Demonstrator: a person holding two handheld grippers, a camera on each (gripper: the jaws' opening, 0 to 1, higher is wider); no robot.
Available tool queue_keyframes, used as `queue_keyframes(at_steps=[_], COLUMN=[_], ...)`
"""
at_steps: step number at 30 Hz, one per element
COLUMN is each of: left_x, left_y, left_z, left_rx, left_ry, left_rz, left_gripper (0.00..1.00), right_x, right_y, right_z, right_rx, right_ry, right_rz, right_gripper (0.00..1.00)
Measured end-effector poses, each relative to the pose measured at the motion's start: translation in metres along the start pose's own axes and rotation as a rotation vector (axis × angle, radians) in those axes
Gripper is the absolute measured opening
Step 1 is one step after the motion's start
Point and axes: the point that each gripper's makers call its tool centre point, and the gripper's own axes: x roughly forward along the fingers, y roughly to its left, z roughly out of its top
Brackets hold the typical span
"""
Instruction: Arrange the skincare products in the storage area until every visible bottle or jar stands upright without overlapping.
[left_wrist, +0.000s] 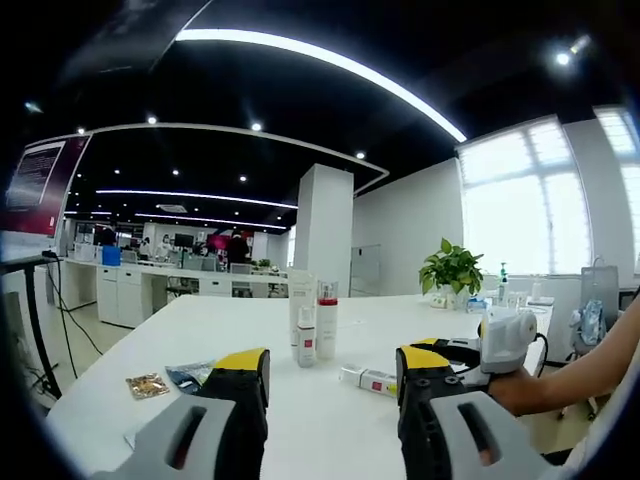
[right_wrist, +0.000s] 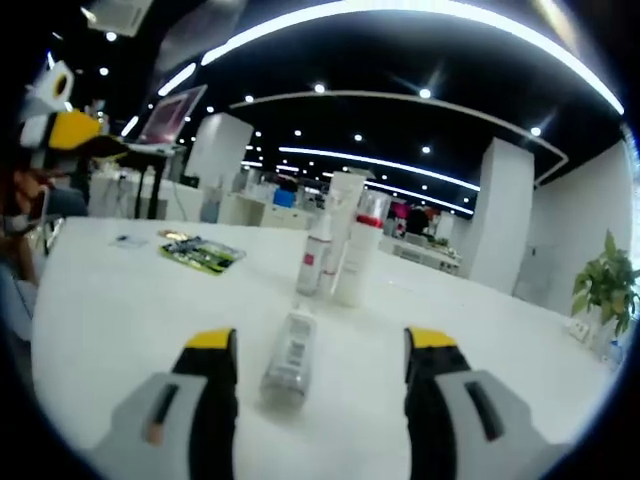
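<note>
Left gripper view, from the left. On the white tabletop, a small gold-brown foil sachet lying flat, and just beside it a dark blue-grey sachet. Lower down, the left gripper, grey with yellow-capped black jaws held wide apart and nothing between them. Past the gap, near the table's middle, three upright skincare containers in a tight cluster: a tall white tube, a small white spray bottle with a red band in front of it, and a white bottle with a clear cap and red collar just to the right. Farther right, a small clear bottle with a red-and-white label lying on its side, well apart from the cluster. Beside it, the other gripper, held by a hand. Beyond, near the window, a green potted plant.

Right gripper view, from the left. Flat green-and-dark sachets on the table's far left part. Right gripper with jaws spread wide, gripping nothing; the lying bottle between them, closer to the left jaw, not touching either. Behind it, the same three containers standing upright, touching or nearly so.
</note>
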Motion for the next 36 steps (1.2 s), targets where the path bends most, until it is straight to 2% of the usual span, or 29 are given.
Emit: queue_keyframes(at_steps=[4, 7, 13, 15, 19, 22, 24, 26, 29, 32, 34, 35, 36], left_x=[0.004, 0.009, 0.017, 0.022, 0.026, 0.026, 0.025, 0.024, 0.023, 0.023, 0.024, 0.024, 0.024], left_y=[0.003, 0.001, -0.006, -0.004, -0.005, -0.008, -0.009, -0.009, -0.007, -0.006, -0.008, -0.009, -0.011], left_z=[-0.004, -0.010, -0.030, -0.035, -0.035, -0.038, -0.041, -0.042, -0.041, -0.039, -0.038, -0.038, -0.037], left_rx=[-0.016, -0.022, -0.002, -0.002, -0.031, -0.038, -0.034, -0.035, -0.038, -0.047, -0.052, -0.053, -0.055], left_ry=[-0.003, 0.009, 0.053, 0.059, 0.050, 0.061, 0.078, 0.084, 0.087, 0.080, 0.081, 0.080, 0.076], left_rz=[0.013, 0.011, -0.037, -0.043, -0.041, -0.053, -0.061, -0.067, -0.066, -0.063, -0.067, -0.068, -0.073], left_gripper=[0.52, 0.52, 0.53, 0.54, 0.53, 0.53, 0.53, 0.53, 0.53, 0.53, 0.53, 0.53, 0.53], right_x=[0.003, 0.002, 0.003, 0.004, 0.008, 0.015, 0.024, 0.030, 0.031, 0.036, 0.043, 0.044, 0.043], right_y=[0.005, 0.008, 0.009, 0.014, 0.017, 0.018, 0.014, 0.012, 0.020, 0.022, 0.022, 0.024, 0.026], right_z=[-0.001, 0.003, -0.001, -0.009, -0.010, -0.022, -0.021, -0.019, -0.017, -0.013, -0.013, -0.014, -0.018], right_rx=[0.009, 0.019, 0.077, 0.107, 0.151, 0.151, 0.186, 0.191, 0.210, 0.152, 0.093, 0.100, 0.118], right_ry=[0.006, -0.014, -0.004, 0.041, 0.067, 0.162, 0.172, 0.182, 0.245, 0.271, 0.304, 0.313, 0.353], right_rz=[0.027, 0.037, 0.058, 0.095, 0.142, 0.178, 0.184, 0.192, 0.243, 0.280, 0.299, 0.310, 0.318], right_gripper=[0.63, 0.63, 0.62, 0.60, 0.58, 0.48, 0.43, 0.43, 0.37, 0.28, 0.28, 0.28, 0.27])
